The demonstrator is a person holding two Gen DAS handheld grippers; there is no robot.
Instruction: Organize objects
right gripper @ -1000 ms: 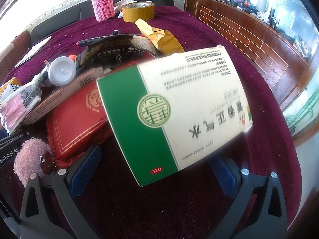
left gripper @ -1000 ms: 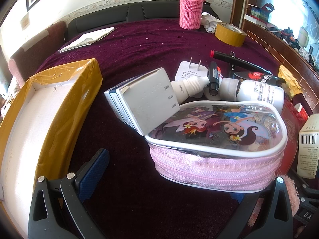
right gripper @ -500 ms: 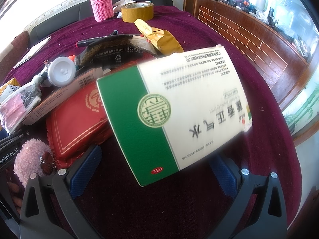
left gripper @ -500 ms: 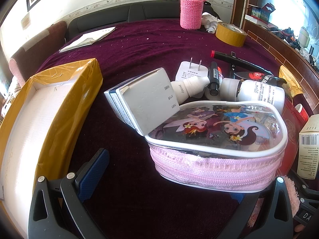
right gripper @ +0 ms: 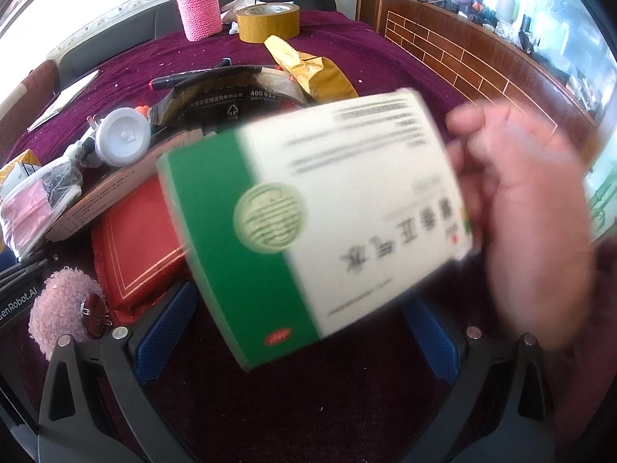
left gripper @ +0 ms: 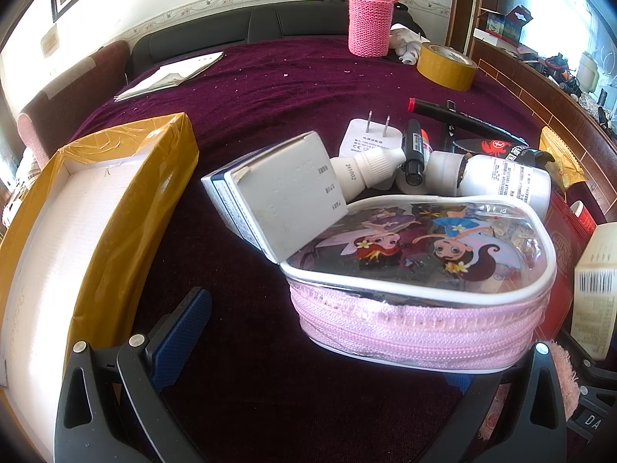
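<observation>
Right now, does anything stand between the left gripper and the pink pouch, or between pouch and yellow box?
Nothing visible does. The pink pouch lies ahead of the open left gripper; only purple cloth separates it from the yellow box. A white carton leans on the pouch.

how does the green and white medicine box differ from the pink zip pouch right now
The medicine box is stiff card, green and white with printed text; the pink pouch is soft, with a clear cartoon top and pink zipper. The box is off the table, tilted and blurred, with a bare hand on its end; the pouch rests on the purple cloth, propping a small grey box.
</observation>
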